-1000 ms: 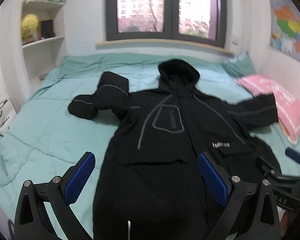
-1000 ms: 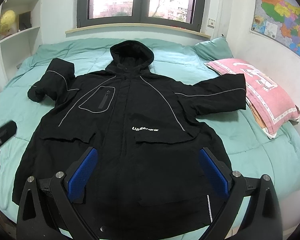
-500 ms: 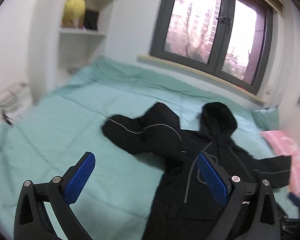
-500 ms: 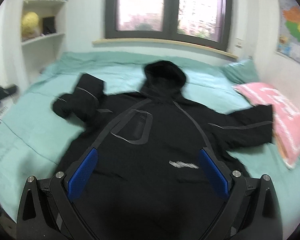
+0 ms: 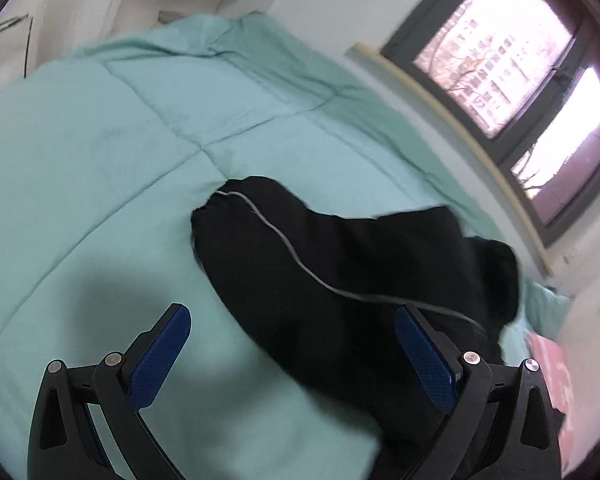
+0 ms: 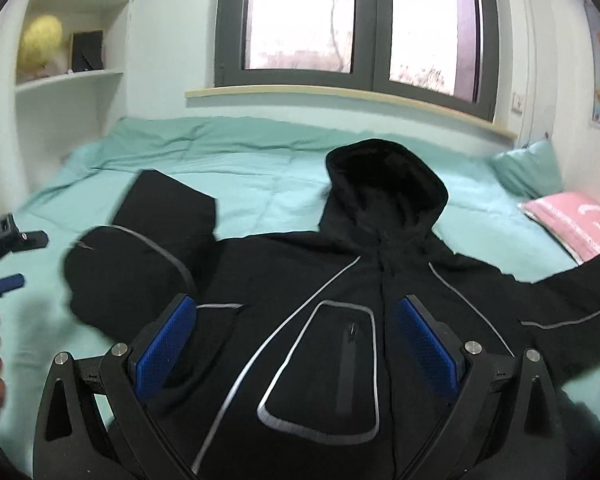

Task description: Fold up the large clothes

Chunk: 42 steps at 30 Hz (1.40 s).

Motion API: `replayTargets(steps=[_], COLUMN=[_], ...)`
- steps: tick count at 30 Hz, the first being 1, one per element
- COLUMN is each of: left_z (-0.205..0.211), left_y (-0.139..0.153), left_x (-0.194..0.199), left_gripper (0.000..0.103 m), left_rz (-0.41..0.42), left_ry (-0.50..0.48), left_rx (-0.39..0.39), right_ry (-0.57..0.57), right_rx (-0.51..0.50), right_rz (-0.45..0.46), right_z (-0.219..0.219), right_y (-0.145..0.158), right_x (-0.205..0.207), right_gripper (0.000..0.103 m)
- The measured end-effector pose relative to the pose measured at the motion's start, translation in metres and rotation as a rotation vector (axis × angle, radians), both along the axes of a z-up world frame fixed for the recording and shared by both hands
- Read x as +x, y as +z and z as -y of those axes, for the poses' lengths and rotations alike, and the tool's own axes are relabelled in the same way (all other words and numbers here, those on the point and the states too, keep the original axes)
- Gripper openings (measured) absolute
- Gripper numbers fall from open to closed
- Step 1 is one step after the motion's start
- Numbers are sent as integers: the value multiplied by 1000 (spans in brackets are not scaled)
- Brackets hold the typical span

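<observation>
A large black hooded jacket with grey piping lies face up on the teal bed, hood toward the window. Its left sleeve is bent back on itself, cuff toward the bed's left side; it also shows in the right wrist view. My left gripper is open and empty, low over that sleeve. My right gripper is open and empty above the jacket's chest pocket. The left gripper's body shows at the right wrist view's left edge.
The teal quilt covers the bed. A pink pillow and a teal pillow lie at the right. White shelves stand at the back left, a window behind the bed.
My left gripper has swung left and dropped close over the folded left sleeve. My right gripper has moved forward and lower over the jacket's chest. Both stay open.
</observation>
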<state>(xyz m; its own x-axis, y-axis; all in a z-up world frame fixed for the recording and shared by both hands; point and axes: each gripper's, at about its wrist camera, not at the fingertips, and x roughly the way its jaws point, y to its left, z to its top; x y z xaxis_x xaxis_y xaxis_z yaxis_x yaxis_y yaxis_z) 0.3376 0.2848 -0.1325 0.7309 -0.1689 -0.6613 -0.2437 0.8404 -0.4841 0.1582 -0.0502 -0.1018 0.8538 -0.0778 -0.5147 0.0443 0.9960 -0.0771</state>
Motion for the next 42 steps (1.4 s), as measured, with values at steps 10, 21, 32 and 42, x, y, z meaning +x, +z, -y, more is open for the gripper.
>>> replayTargets(steps=[10,21,32,42], left_z=[-8,-26,-125,-156], left_y=[-71,-32,-53,-73], left_x=[59,42,21,-4], left_gripper=[89,18,25,53], left_rz=[44,106,60,178], left_ry=[19,179,321,409], left_rx=[-99,159,131,-90], right_ry=[-2,10,264,323], right_rx=[88,29,15,52], right_rz=[-93,-108,-217,-382], right_z=[22,8,-64,-125], right_y=[-69,-76,-26,-84], right_x=[3,6,35,94], right_gripper=[101,101,100,58])
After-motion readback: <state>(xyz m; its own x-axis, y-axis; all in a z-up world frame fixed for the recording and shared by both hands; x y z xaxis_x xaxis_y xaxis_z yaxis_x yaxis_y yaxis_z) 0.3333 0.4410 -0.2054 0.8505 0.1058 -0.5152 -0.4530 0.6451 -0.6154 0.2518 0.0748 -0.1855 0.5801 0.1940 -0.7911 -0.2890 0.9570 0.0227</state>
